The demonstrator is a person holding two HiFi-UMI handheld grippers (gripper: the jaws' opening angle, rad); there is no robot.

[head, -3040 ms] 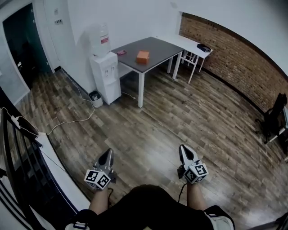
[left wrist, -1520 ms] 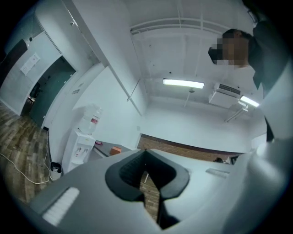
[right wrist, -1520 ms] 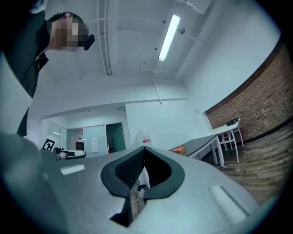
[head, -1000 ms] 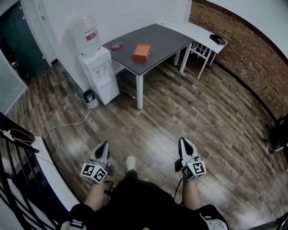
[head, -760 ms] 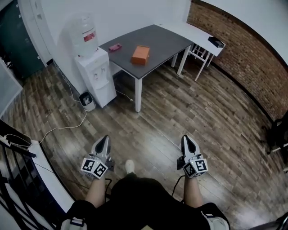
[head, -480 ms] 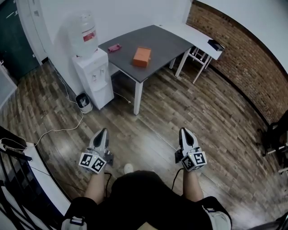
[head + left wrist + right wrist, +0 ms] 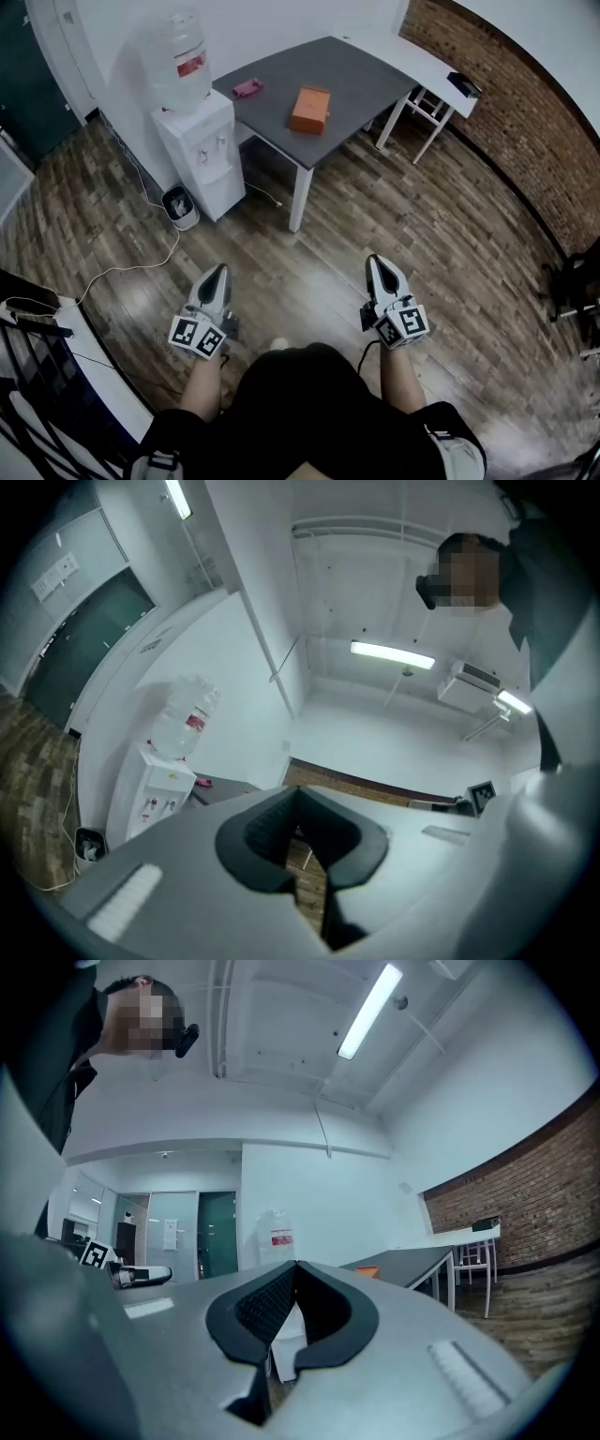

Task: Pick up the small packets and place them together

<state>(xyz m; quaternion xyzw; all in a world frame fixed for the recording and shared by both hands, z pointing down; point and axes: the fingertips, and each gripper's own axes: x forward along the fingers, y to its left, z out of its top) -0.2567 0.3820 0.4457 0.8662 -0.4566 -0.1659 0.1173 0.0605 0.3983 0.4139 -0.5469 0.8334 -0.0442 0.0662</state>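
Observation:
A dark grey table (image 7: 354, 73) stands ahead across the wooden floor. On it lie an orange packet (image 7: 310, 110) and a small pink packet (image 7: 247, 87). My left gripper (image 7: 215, 278) and right gripper (image 7: 378, 270) are held side by side over the floor, well short of the table, both pointing toward it. Both are shut with nothing between the jaws. In the left gripper view the left gripper's tips (image 7: 298, 794) meet, and the pink packet (image 7: 204, 782) shows far off. In the right gripper view the right gripper's tips (image 7: 296, 1269) meet too, with the orange packet (image 7: 367, 1272) beyond.
A white water dispenser (image 7: 192, 141) stands against the wall left of the table, a small bin (image 7: 181, 204) beside it. A cable (image 7: 131, 267) trails over the floor. A white desk (image 7: 412, 58) adjoins the table by the brick wall (image 7: 525, 122). A black railing (image 7: 37, 375) runs at the left.
The table and dispenser have come nearer in the head view. Both grippers have travelled forward over the floor toward the table, still shut and empty.

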